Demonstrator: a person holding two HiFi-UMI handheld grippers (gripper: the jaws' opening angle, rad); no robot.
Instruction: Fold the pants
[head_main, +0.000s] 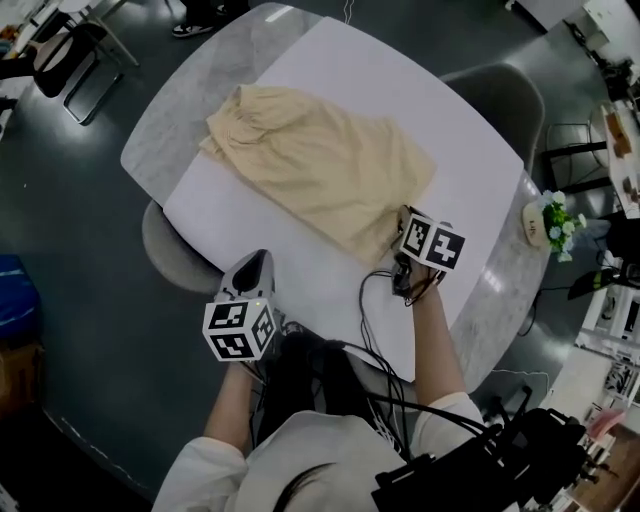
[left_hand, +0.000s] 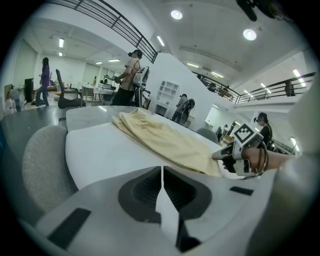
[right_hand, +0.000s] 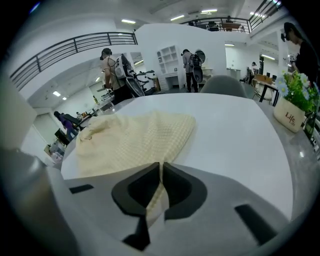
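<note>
The pale yellow, waffle-textured pants are laid flat and lightly wrinkled, running diagonally across the middle of the white mat. The gathered waistband is turned toward the mat's far left edge and reaches just over it. The leg end is directed toward the mat's near right side, where a corner of the hem is pinched between the closed jaws of the right gripper.

Grey plastic left gripper and right gripper, black ribbed pads inside fingers, black-and-white marker cubes behind fingers, black cables trail back; white short sleeves.
</note>
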